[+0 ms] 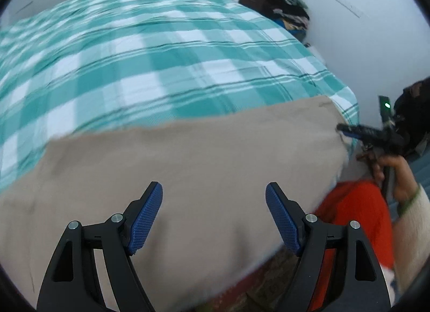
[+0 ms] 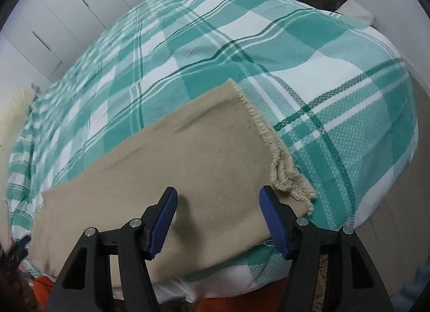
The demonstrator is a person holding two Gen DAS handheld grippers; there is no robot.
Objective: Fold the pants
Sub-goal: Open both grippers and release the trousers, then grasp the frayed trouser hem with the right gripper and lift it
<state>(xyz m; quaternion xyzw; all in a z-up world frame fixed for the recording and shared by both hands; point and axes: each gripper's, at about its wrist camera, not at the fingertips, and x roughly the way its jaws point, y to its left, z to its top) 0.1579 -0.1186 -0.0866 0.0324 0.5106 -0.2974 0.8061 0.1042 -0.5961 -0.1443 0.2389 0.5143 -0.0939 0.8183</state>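
Note:
Beige pants (image 1: pixel 188 161) lie flat along the near edge of a bed with a teal and white checked cover (image 1: pixel 150 51). My left gripper (image 1: pixel 213 217) hovers above the cloth, open, nothing between its blue pads. In the right wrist view the same pants (image 2: pixel 166 166) end in a frayed hem (image 2: pixel 276 161) to the right. My right gripper (image 2: pixel 217 223) is open above the pants just left of that hem, gripping nothing. The right gripper (image 1: pixel 346 131) also shows at the right edge of the left wrist view, held by a hand (image 1: pixel 395 174).
The checked bed cover (image 2: pixel 309 75) fills both views beyond the pants. A dark cabinet with a heap of clothes (image 1: pixel 282 5) stands at the far corner by the wall. White cupboard doors (image 2: pixel 80 2) line the far left. Red cloth (image 1: pixel 354 217) of the person is below the bed edge.

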